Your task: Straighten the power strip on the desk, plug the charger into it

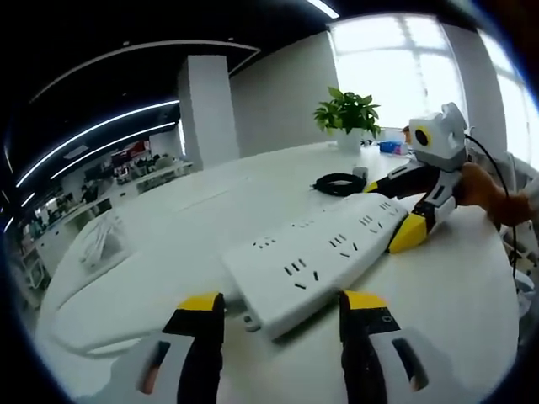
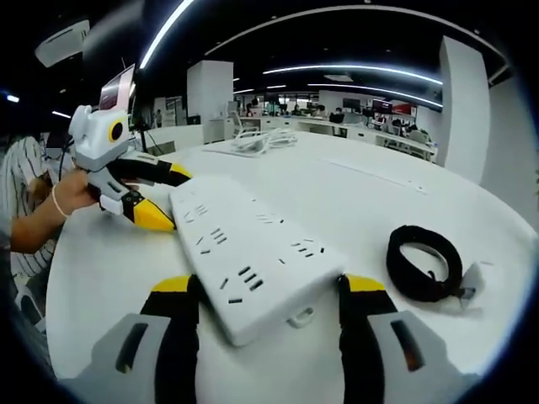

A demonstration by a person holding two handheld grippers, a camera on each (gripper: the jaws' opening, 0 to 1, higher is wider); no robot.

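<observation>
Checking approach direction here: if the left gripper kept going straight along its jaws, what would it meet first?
The near end of the white power strip, lying between the left gripper jaws' line. Depth is hard to judge.

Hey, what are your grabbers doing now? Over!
Both grippers open, left gripper and right gripper straddling opposite ends of power strip. Coiled black cable beside it.

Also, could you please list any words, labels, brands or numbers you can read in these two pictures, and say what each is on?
No text can be read.
Long white plastic power strip: no print visible on its face.
Red signs in the far office background: too small and blurred to read.
Coiled black cable with its white charger: no label visible.
</observation>
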